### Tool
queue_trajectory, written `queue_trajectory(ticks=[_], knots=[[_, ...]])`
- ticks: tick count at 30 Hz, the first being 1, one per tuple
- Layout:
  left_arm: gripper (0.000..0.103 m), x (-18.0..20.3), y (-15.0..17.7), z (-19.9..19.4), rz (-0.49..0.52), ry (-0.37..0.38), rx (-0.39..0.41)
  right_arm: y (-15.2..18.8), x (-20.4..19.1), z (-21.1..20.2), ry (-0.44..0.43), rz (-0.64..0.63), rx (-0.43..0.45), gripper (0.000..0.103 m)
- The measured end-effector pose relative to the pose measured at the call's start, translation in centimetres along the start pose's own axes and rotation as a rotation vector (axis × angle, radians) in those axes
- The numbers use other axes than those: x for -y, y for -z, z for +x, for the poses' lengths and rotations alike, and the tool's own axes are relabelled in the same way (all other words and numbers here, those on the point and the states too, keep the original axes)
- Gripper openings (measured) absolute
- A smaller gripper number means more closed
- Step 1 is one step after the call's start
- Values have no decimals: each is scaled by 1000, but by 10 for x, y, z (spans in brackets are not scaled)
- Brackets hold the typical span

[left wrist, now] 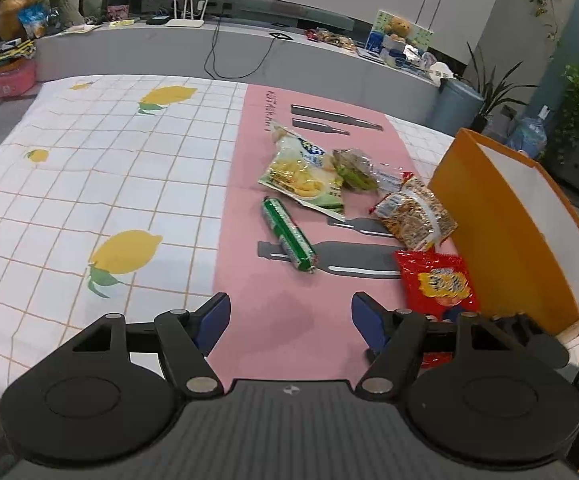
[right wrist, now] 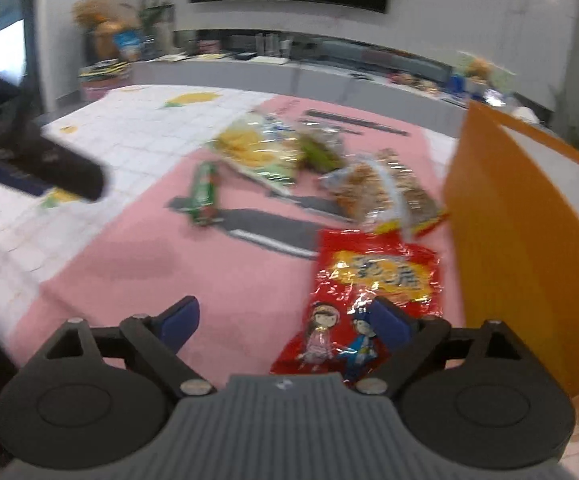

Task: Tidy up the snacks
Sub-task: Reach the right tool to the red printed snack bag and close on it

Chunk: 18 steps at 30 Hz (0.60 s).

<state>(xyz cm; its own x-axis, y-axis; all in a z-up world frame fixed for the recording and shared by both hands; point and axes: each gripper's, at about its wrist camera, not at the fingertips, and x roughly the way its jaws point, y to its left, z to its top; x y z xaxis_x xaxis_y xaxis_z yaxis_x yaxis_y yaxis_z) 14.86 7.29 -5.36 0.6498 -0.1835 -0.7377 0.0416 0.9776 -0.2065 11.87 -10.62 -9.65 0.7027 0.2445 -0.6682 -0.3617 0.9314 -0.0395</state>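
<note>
**Listener:** What's in front of you?

**Operator:** Living-room setting: a table [left wrist: 89, 184] under a white grid cloth printed with lemons, a pink mat [left wrist: 273, 304] with grey bottle silhouettes laid over it. Starting at my jaws: the left gripper [left wrist: 289, 322] has its blue pads spread wide, nothing between them, only bare pink mat. My right gripper [right wrist: 285, 322] is also spread wide and empty; its right pad sits over the near end of a red snack bag [right wrist: 373, 280], though I can't tell if it touches.

**Listener:** Any writing you can read?

**Operator:** The red bag is shiny crinkled foil with yellow characters I can't make out and two cartoon children. Small dark lettering at the mat's far edge is too small to read.

**Listener:** And beyond that?

**Operator:** Further out, a clear bag of brown snacks [left wrist: 413, 216] with a red and yellow edge. Left of it, a green tube-shaped pack [left wrist: 289, 236] lies alone. Behind, a pale green chip bag [left wrist: 303, 172] with a blue logo, overlapping a small clear packet of green pieces [left wrist: 355, 170].

**Listener:** Room to move?

**Operator:** Plenty on the left, where the lemon cloth is open. On the right, an orange box [left wrist: 501, 220] with a white inside stands upright, just beside the red bag.
</note>
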Motion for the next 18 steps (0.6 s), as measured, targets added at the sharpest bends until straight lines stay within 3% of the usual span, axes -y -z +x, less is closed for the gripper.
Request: queue_trajectory(ticks=[6,10,12,14,16,18], knots=[[81,-2,0,2,-12,-39,4,0,-7,-8,-150,22,-3,87],[81,-5,0,2,-23,-31,1,-3,-5,-19,-160,35,76,86],[81,-6,0,1,-23,-29,4,-5,-2,-26,-114,39,128,87],[81,-5,0,-1,-26,-26,4,-6,-2,-29,12,12,164,96],[81,-5,-1,0,-26,-25,0,-4,-2,-26,98,-5,156,97],[81,-4,0,0,-22,-35,-3,-1,-1,-18,120,25,130,98]])
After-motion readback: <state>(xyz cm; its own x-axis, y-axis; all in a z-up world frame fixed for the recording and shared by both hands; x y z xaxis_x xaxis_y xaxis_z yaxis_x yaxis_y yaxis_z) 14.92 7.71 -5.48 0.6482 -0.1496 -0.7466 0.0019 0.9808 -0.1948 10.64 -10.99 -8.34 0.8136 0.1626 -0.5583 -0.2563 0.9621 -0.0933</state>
